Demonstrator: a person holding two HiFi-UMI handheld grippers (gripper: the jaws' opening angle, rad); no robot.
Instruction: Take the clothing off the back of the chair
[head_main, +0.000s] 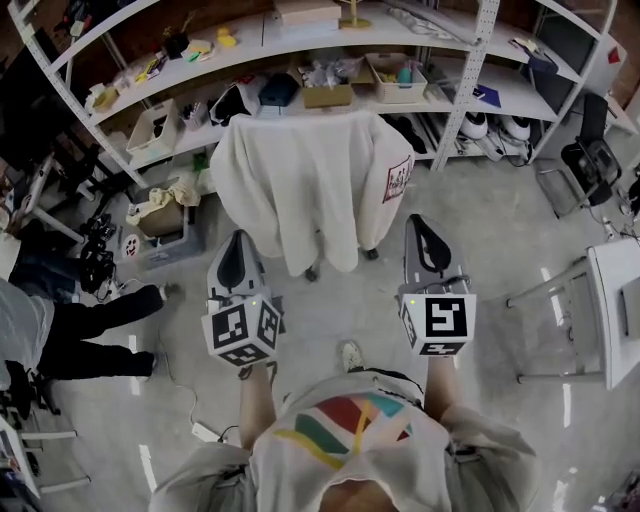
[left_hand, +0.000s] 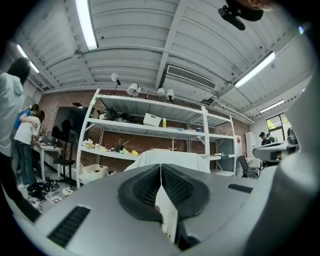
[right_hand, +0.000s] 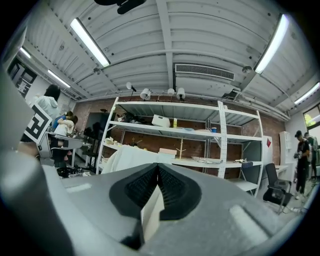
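A cream garment (head_main: 300, 185) with a printed patch on one sleeve hangs over the back of a wheeled chair (head_main: 312, 272), straight ahead in the head view. My left gripper (head_main: 238, 240) is shut and empty, a short way in front of the garment's lower left. At its lower right my right gripper (head_main: 418, 222) is also shut with nothing in it. In the left gripper view the garment (left_hand: 170, 159) shows just above the shut jaws (left_hand: 160, 166). The right gripper view has the garment (right_hand: 131, 159) left of its shut jaws (right_hand: 158, 165).
Long white shelving (head_main: 300, 60) crowded with boxes stands right behind the chair. A person in dark trousers (head_main: 70, 320) stands at the left, with gear and crates (head_main: 160, 225) on the floor nearby. A white table (head_main: 615, 305) is at the right edge.
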